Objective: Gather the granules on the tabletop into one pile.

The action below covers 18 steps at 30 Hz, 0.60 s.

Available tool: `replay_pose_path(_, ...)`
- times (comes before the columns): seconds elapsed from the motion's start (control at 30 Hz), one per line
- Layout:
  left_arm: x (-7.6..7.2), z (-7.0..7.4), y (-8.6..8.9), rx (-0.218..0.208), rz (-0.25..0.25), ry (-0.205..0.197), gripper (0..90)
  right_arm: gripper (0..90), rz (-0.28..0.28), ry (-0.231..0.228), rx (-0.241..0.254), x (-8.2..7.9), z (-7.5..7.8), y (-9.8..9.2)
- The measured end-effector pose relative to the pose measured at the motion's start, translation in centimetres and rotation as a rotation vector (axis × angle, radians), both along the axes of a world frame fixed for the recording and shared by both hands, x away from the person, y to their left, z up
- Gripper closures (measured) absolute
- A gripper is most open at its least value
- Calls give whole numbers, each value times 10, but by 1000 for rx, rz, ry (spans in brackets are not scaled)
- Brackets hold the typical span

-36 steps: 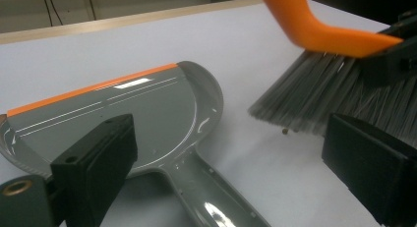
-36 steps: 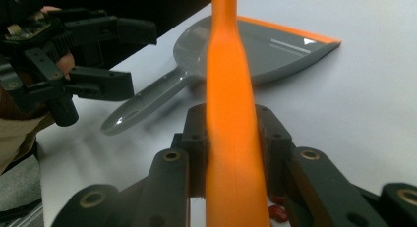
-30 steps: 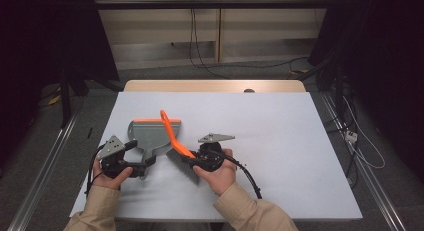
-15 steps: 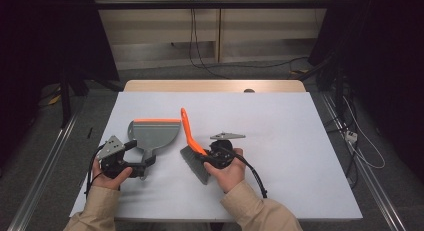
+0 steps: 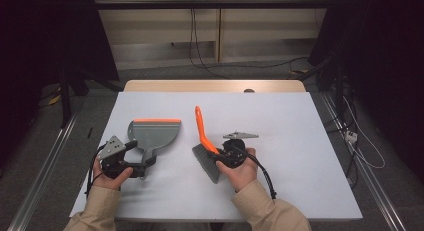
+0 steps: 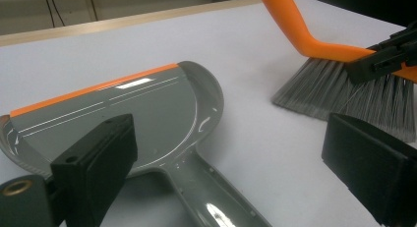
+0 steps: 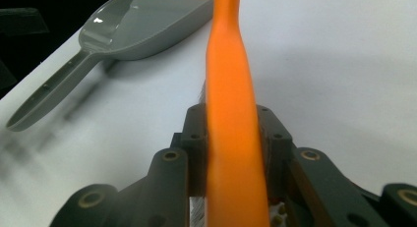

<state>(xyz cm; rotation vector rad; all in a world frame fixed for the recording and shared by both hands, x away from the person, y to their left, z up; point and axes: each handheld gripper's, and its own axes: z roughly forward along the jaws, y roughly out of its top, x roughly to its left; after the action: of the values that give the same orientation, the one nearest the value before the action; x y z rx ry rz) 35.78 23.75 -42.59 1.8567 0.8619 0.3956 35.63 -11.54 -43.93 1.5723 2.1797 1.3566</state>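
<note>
1. Brush (image 5: 206, 146): clamped at its orange back by the right gripper (image 5: 231, 154), bristles on the table (image 5: 300, 141) near its front edge, apparently for sweeping.
2. Dustpan (image 5: 152, 134): flat, left of the brush, lip facing the far edge.
3. Left gripper (image 5: 131, 163): jaws apart, straddling the dustpan handle, apparently ready to steady it.

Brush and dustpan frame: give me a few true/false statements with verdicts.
1. The right hand-held gripper is clamped on the brush. True: in the right gripper view its jaws press on the orange handle.
2. The dustpan is lifted off the table. False: it lies flat on the white surface.
3. The left hand-held gripper grips the dustpan's handle. False: in the left gripper view the jaws stand open on either side of the handle, not touching it.
4. The brush bristles rest inside the dustpan. False: the brush is apart from it, to its right in the high view.
5. The dustpan has an orange front lip. True.
</note>
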Motion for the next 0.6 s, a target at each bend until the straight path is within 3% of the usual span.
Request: replay_pose_path(0.6, 0, 0, 0, 12, -3, -1, 63, 708, -34, 1, -12, -2, 1, -24)
